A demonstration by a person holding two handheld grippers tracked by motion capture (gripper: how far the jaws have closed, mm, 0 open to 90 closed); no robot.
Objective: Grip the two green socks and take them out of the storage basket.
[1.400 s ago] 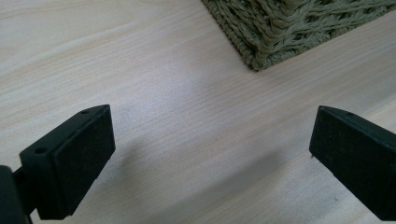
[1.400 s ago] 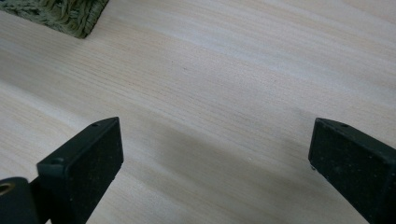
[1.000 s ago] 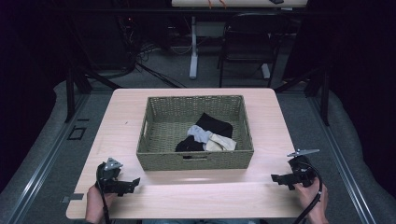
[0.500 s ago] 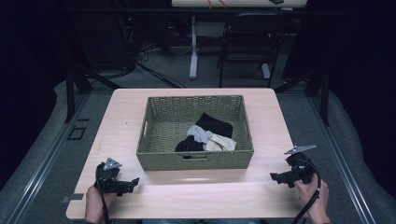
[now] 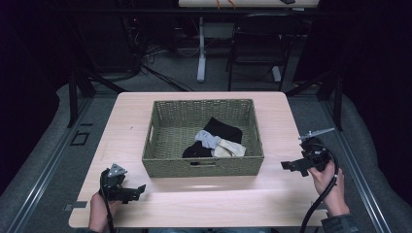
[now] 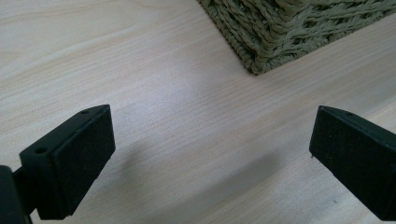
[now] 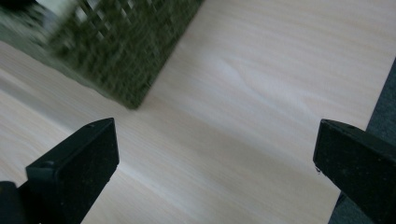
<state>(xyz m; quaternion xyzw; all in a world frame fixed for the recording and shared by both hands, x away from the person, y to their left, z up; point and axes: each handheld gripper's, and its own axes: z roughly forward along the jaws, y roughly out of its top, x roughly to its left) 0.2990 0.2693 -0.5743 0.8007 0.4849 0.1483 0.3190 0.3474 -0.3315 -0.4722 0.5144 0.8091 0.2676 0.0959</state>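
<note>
Broadly, the room is dark, with a grey carpeted floor [image 5: 43, 160], a folding chair [image 5: 255, 46] and a tangle of cables behind the table; no brand, label or writing can be read anywhere. The table [image 5: 204, 204] is a pale rectangle with rounded corners and a fine wood grain, smooth and matt in both gripper views. At its middle sits an olive-green woven basket [image 5: 204, 165], rectangular, with a thick braided rim and a slot handle in its near wall; the left gripper view shows its rope-like corner [image 6: 261, 42] close up. Inside, toward the near right, lies a small heap of soft socks [image 5: 216, 141]: black, grey and cream pieces bunched and overlapping.

The right gripper [image 5: 291, 166] is held in a hand [image 5: 330, 187] near the table's right edge, well apart from the basket, its black blocky jaws spread wide over bare wood. The left gripper [image 5: 136, 190] rests near the front left corner, just off the basket's near corner, jaws likewise spread wide with nothing between them.
</note>
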